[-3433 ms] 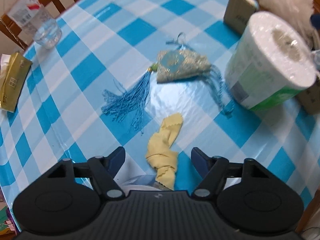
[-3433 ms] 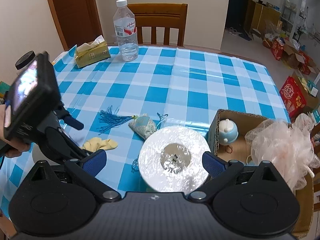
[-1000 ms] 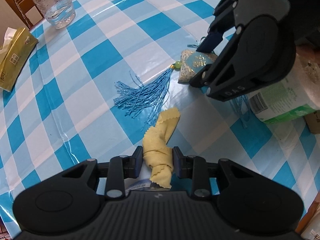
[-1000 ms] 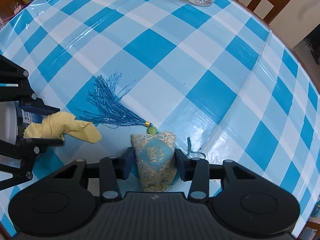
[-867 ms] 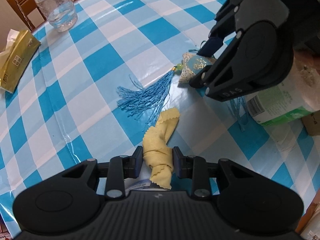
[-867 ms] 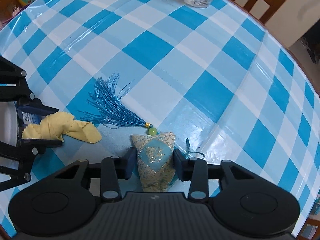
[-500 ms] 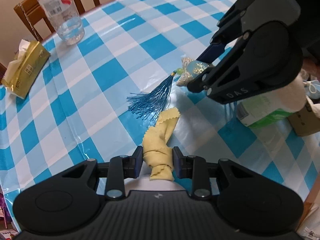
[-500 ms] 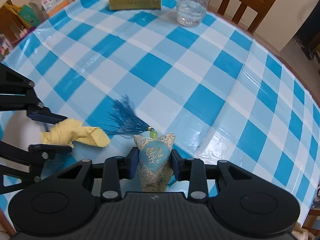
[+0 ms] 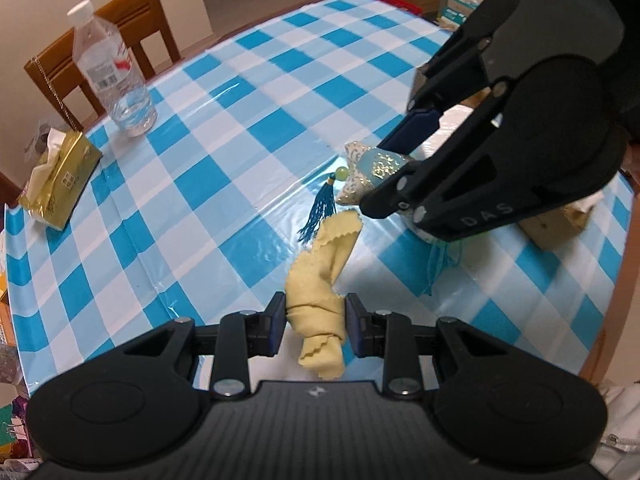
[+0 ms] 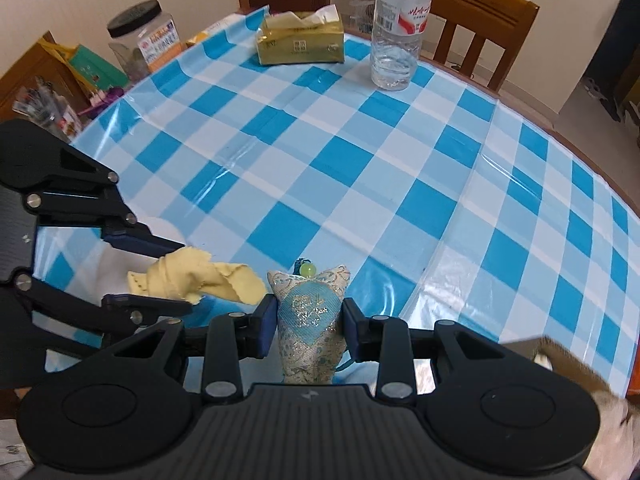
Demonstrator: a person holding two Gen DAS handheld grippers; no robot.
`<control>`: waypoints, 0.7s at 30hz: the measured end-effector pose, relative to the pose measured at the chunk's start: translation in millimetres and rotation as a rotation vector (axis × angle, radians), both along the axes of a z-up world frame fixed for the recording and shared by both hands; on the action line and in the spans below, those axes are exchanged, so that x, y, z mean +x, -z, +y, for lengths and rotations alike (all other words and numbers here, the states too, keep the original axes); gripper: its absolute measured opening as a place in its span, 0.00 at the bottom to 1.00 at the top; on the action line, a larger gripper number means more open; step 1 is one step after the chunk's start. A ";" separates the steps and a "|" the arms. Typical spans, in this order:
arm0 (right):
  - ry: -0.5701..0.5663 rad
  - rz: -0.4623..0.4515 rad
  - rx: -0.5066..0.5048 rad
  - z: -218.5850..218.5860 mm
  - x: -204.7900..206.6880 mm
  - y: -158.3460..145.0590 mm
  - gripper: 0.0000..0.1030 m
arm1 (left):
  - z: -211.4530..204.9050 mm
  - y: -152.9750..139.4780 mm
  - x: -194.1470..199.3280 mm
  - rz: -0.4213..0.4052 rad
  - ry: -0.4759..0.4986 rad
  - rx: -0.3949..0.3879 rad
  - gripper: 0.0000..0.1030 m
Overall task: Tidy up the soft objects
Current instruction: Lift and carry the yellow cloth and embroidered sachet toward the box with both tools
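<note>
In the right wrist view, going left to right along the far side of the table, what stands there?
Jar with a black lid → gold tissue pack → water bottle → wooden chair behind the table edge.

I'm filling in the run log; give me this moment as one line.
left gripper: jaws shut on yellow cloth | right gripper: jaws shut on embroidered sachet | both items clear of checked tablecloth
</note>
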State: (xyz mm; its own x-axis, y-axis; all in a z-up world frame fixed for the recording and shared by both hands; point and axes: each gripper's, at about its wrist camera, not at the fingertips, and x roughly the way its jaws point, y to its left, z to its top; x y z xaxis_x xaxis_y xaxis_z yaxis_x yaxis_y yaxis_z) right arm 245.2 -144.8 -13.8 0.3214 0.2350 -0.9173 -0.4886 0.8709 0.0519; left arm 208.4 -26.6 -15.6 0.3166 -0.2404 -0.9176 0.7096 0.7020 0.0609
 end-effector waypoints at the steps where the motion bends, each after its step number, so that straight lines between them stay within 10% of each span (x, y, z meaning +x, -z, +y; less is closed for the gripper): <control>1: 0.008 -0.003 0.004 -1.2 -6.5 -3.8 0.38 | 0.9 -3.0 -4.5 -0.005 0.005 -0.005 0.28; 21: 0.252 -0.041 0.048 -73.6 -158.8 -47.6 0.38 | -28.9 -34.7 -90.4 -0.031 0.211 -0.058 0.28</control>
